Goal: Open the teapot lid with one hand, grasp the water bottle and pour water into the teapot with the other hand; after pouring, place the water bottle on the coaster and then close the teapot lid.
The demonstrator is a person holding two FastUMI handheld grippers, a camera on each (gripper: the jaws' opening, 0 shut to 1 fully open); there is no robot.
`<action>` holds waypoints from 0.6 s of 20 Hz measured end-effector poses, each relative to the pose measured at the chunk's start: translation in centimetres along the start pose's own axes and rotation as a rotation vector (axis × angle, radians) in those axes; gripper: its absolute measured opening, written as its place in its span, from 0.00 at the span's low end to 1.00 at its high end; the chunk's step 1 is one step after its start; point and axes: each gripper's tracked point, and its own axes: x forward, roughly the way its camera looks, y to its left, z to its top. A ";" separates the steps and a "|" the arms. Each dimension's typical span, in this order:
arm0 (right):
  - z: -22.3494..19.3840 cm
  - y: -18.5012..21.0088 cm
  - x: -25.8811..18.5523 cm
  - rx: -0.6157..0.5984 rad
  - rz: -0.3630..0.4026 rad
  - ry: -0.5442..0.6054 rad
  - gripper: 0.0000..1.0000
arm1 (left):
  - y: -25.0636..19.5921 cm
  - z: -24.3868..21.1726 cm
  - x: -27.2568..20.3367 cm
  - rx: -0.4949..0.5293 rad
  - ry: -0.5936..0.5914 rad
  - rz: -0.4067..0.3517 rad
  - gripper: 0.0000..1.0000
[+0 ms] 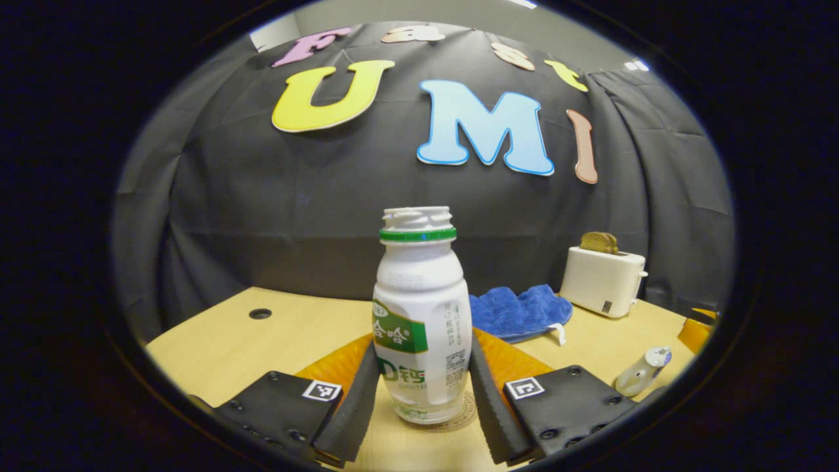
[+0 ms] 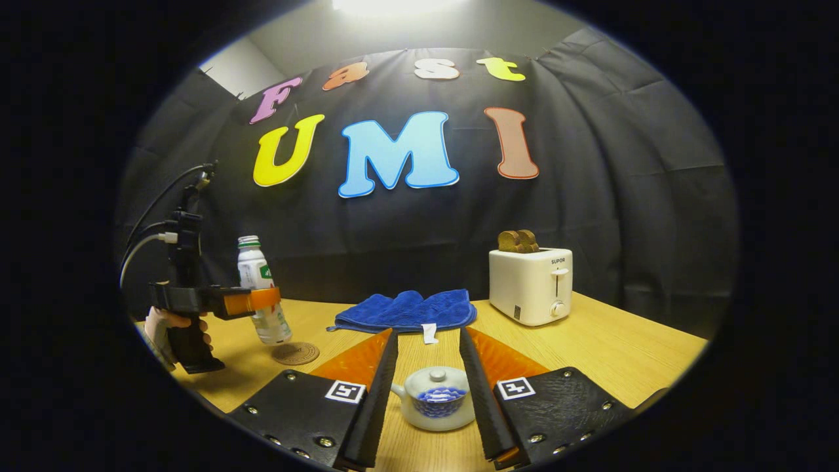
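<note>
An uncapped white water bottle (image 1: pixel 423 308) with a green label stands upright between my left gripper's (image 1: pixel 423 351) fingers, which press on both its sides. Its base is at a round brown coaster (image 1: pixel 462 423); I cannot tell whether it rests on it. The right gripper view shows a hand holding that left gripper (image 2: pixel 262 300) on the bottle (image 2: pixel 261 288) at the far left, beside the coaster (image 2: pixel 295 353). The small white teapot (image 2: pixel 436 401), lid (image 2: pixel 438 377) on, sits on the table between the open fingers of my right gripper (image 2: pixel 429 334). The teapot (image 1: pixel 643 371) also shows low right in the left gripper view.
A white toaster (image 2: pixel 532 285) with bread in it stands at the back right of the wooden table (image 2: pixel 623 354). A crumpled blue cloth (image 2: pixel 406 309) lies at the back middle. A cable hole (image 1: pixel 260 313) is in the tabletop at the left.
</note>
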 end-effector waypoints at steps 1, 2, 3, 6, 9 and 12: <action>0.0 -0.1 0.0 -0.002 -0.001 -0.002 0.58 | -0.1 -0.2 0.6 -0.020 0.007 -0.002 0.80; 0.0 -0.2 -0.1 -0.004 -0.006 -0.001 0.58 | -0.2 -0.3 1.0 -0.031 0.011 -0.004 0.80; 0.1 -0.3 0.0 -0.001 -0.008 -0.003 0.58 | -0.1 -0.7 1.3 -0.032 0.014 0.000 0.80; 0.2 -0.2 -0.1 0.010 -0.007 -0.007 0.58 | -0.2 -1.5 2.0 -0.001 0.034 0.006 0.80; 0.4 0.0 -0.2 0.009 -0.001 -0.009 0.58 | -0.4 -1.7 2.2 0.004 0.039 0.001 0.80; 0.4 0.1 -0.3 0.014 0.003 -0.009 0.58 | -0.7 -1.9 2.3 0.013 0.042 0.000 0.76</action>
